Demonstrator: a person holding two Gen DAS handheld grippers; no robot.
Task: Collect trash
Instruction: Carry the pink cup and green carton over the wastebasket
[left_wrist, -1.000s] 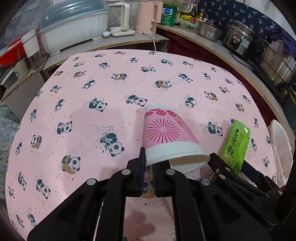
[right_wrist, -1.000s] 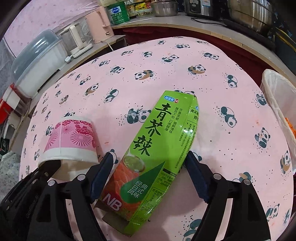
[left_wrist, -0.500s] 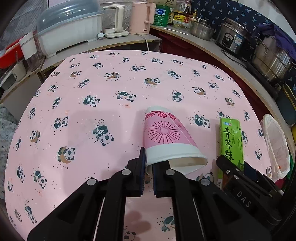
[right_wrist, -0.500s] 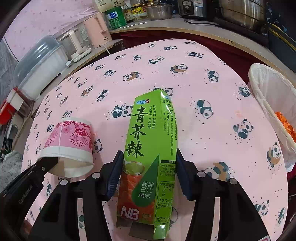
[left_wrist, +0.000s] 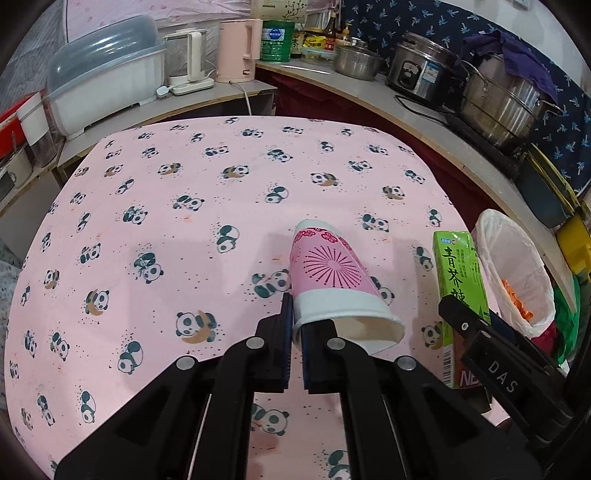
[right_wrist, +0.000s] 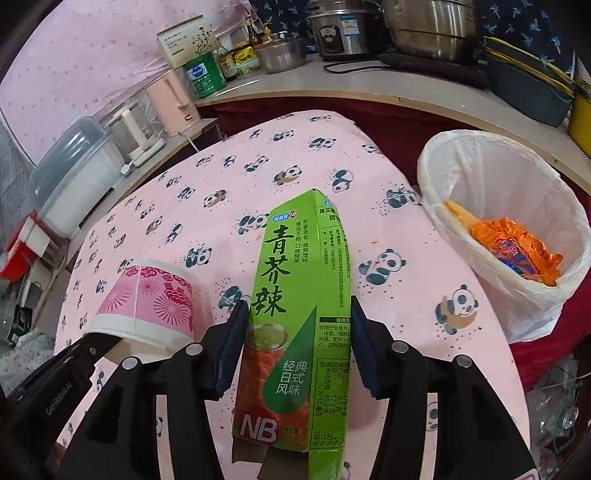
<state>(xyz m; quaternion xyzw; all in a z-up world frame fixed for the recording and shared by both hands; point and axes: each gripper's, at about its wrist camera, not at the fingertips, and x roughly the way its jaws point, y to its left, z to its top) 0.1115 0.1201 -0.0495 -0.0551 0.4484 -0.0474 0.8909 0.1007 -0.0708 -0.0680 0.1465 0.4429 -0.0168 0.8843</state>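
Note:
My left gripper (left_wrist: 297, 325) is shut on the rim of a pink paper cup (left_wrist: 330, 271) and holds it tipped on its side above the panda tablecloth. The cup also shows in the right wrist view (right_wrist: 147, 301). My right gripper (right_wrist: 297, 332) is shut on a green carton (right_wrist: 301, 291) and holds it lifted, pointing away. The carton also shows at the right of the left wrist view (left_wrist: 458, 273). A white-lined trash bin (right_wrist: 476, 162) with orange wrappers inside stands just off the table's right edge, also visible in the left wrist view (left_wrist: 491, 232).
The table carries a pink panda cloth (left_wrist: 184, 221). Behind it a counter holds a dish rack (left_wrist: 107, 77), kettles (left_wrist: 236, 48), a green can (left_wrist: 277, 40) and steel pots (left_wrist: 506, 99). A red cloth (right_wrist: 554, 347) and clear bottles lie beside the bin.
Both grippers have risen and moved right toward the bin with the cup and carton. The right gripper closed on the carton and straightened it. The bin is now much nearer.

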